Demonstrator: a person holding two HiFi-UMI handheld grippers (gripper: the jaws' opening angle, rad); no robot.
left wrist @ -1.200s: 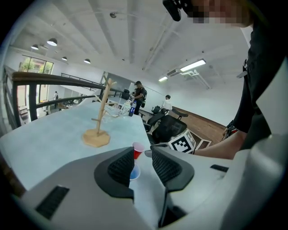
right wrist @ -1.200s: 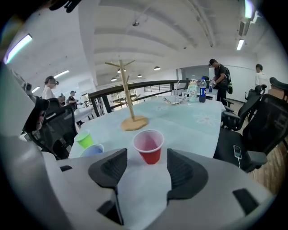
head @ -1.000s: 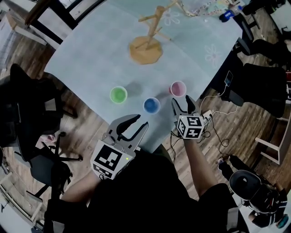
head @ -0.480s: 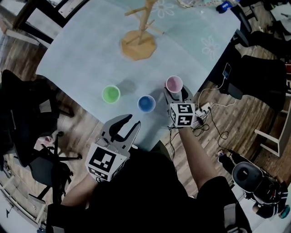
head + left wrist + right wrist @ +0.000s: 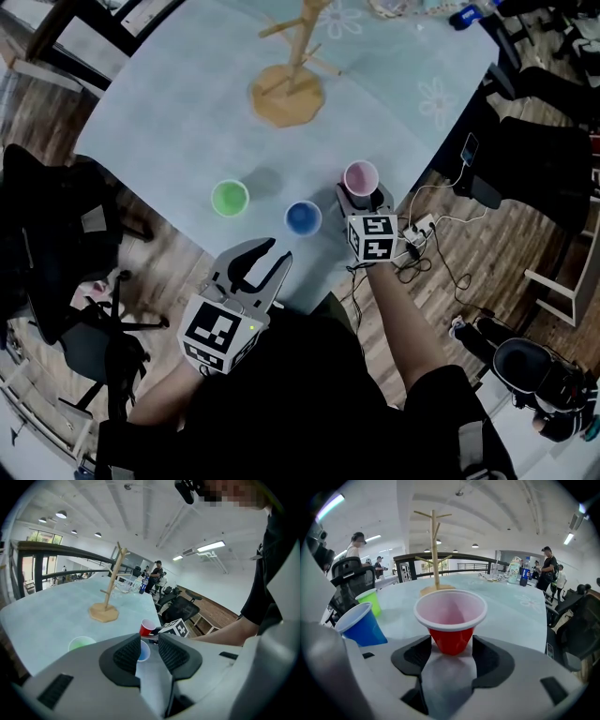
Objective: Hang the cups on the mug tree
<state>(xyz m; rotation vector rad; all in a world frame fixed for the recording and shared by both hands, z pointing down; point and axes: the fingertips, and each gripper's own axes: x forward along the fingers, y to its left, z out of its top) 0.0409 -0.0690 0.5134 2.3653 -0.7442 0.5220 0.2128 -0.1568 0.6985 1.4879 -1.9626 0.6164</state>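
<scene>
The red cup point(image 5: 450, 620) stood upright near the tabletop point(image 5: 169, 122) edge, well apart from the wooden mug tree point(image 5: 288, 89), with the blue cup point(image 5: 303, 217) and green cup point(image 5: 230, 198) beside it. The right tool point(image 5: 451, 643) was spread wide, its pads flanking the cup's lower wall without visibly pressing. The cup looked like thin disposable plastic: very light, smooth, tapered and easily crushed, with no handle. A gentle squeeze low on the body seemed best, since the wall would probably buckle higher up. The left tool point(image 5: 149, 641) was narrowly parted and empty, held back from the cups
</scene>
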